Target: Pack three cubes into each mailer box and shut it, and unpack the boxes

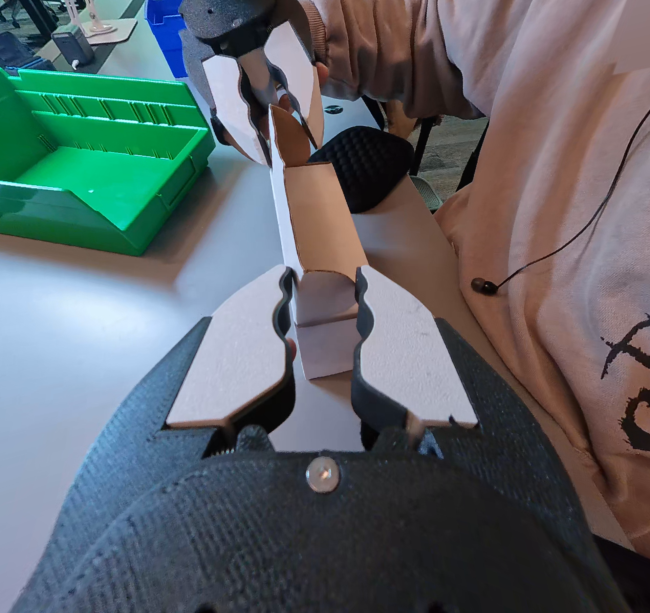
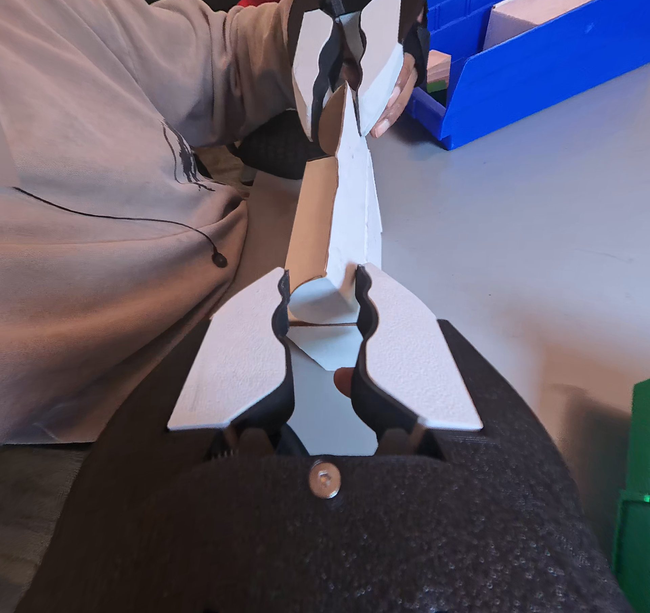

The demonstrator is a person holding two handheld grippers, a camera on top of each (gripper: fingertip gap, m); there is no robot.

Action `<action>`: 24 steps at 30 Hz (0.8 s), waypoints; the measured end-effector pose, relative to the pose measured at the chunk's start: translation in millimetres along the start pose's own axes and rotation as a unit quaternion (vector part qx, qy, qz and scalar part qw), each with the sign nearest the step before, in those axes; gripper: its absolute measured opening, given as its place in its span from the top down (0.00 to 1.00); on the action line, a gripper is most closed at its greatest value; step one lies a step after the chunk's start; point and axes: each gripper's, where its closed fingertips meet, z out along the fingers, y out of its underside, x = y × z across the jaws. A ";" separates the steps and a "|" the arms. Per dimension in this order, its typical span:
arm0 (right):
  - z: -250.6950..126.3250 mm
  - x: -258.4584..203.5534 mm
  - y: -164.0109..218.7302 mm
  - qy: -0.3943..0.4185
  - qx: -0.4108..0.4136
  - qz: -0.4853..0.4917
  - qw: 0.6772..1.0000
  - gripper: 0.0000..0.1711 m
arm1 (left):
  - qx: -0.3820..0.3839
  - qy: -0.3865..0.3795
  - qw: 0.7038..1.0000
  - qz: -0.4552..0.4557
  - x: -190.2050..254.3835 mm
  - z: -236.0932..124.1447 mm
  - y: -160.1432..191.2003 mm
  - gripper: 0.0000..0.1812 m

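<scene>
A long white mailer box (image 1: 316,216) with a brown inside is held off the grey table, stretched between my two grippers. It is open, and the inside that shows holds no cubes. My left gripper (image 1: 323,279) is shut on its near end flap. My right gripper (image 1: 278,118) grips the far end in this view. In the right wrist view the box (image 2: 351,209) runs from my right gripper (image 2: 322,279), shut on its near end, to the left gripper (image 2: 343,104) at the far end.
An empty green bin (image 1: 105,181) stands left of the box and shows at the right wrist view's edge (image 2: 636,490). A blue bin (image 2: 527,69) holds a white box (image 2: 527,9). The person's pink sweatshirt (image 1: 527,139) and a black chair (image 1: 365,171) are close by. Some 12 cm of space lies between my two pairs of fingers.
</scene>
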 end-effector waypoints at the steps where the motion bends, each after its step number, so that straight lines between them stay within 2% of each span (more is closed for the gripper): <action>1: 1.1 -1.2 0.2 0.006 -0.002 -0.011 1.000 0.79 | -0.001 0.005 1.000 0.002 1.6 -1.0 0.3 0.81; 6: 3.7 -2.3 1.9 0.035 -0.006 -0.041 0.999 0.79 | -0.017 0.004 1.000 0.012 4.0 -1.0 3.1 0.81; 12: 9.0 -2.1 14.1 0.126 -0.052 -0.156 0.978 0.77 | -0.042 -0.048 0.995 0.076 9.9 4.6 15.1 0.80; 16: 4.9 -11.7 15.1 0.159 -0.065 -0.191 0.966 0.68 | -0.049 -0.083 0.991 0.095 19.0 0.3 13.9 0.69; 18: -0.8 -19.9 8.7 0.177 -0.056 -0.212 0.960 0.65 | -0.039 -0.103 0.987 0.113 26.1 -5.5 4.6 0.68; 24: 4.9 -26.6 11.5 0.261 -0.097 -0.298 0.913 0.66 | -0.082 -0.182 0.963 0.180 32.2 3.7 5.5 0.69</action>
